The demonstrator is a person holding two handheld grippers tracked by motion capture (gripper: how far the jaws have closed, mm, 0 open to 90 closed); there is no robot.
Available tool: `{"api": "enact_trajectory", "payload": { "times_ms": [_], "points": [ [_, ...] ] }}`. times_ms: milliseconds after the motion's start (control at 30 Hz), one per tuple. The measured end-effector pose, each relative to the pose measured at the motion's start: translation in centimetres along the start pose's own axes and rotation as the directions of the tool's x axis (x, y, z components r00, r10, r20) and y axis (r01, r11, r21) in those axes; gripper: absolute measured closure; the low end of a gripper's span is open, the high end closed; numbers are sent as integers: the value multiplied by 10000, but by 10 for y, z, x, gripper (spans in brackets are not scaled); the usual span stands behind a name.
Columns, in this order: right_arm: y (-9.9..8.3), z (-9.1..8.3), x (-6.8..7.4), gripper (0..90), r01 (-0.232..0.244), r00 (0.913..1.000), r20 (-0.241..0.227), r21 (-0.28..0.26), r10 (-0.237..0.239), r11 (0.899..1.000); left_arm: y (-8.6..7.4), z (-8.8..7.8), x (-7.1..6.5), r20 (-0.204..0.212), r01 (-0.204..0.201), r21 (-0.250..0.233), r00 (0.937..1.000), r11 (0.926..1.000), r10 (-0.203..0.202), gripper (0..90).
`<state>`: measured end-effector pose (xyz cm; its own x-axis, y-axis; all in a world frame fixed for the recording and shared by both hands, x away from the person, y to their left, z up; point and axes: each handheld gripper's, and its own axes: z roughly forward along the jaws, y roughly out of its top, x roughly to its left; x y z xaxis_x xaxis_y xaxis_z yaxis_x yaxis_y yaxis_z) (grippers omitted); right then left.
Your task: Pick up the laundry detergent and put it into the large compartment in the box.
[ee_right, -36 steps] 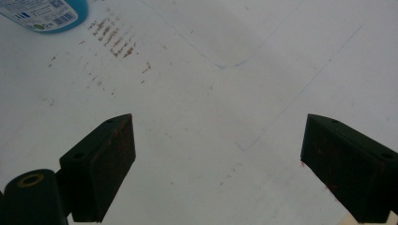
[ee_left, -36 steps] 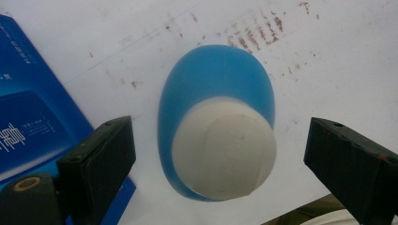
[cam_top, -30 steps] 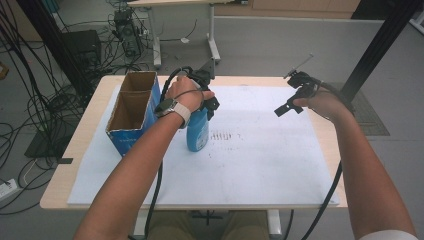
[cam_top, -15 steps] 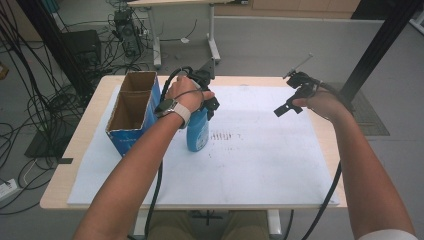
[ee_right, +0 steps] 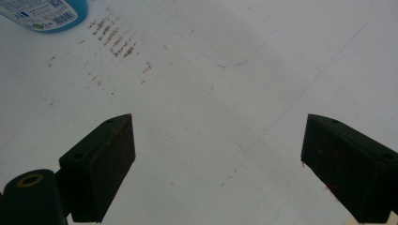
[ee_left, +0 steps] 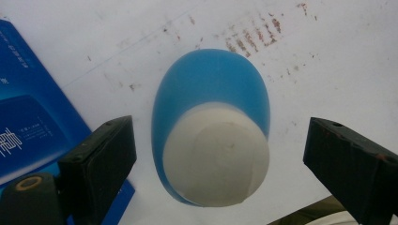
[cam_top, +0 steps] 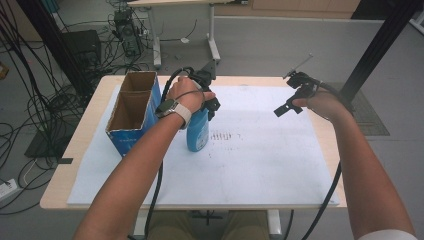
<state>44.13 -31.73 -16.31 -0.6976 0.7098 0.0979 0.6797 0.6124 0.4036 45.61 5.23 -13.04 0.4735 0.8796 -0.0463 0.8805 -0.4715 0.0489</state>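
Nothing moved since earlier frames; both hands hold position. One blue bottle, smooth plastic, rounded oval body, white cap, upright just right of one open blue cardboard box. Left gripper above bottle, jaws wide, pads clear of cap. Right gripper well right of bottle, jaws wide, empty. One white sheet, rust-stained.

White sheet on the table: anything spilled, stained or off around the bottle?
Yes: reddish-brown smudges in short rows mark the white sheet just right of the upright blue bottle. They look dry, not pooled. Nothing tipped.
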Motion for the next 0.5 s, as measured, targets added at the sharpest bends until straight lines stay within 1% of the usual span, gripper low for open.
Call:
{"api": "enact_trajectory", "payload": {
  "times_ms": [500],
  "points": [
    [-1,2,1,103,50,10000,-48,-69,-50,10000,-1,2,1,-100,64,-71,9999,10000,-64,108]
  ]
}}
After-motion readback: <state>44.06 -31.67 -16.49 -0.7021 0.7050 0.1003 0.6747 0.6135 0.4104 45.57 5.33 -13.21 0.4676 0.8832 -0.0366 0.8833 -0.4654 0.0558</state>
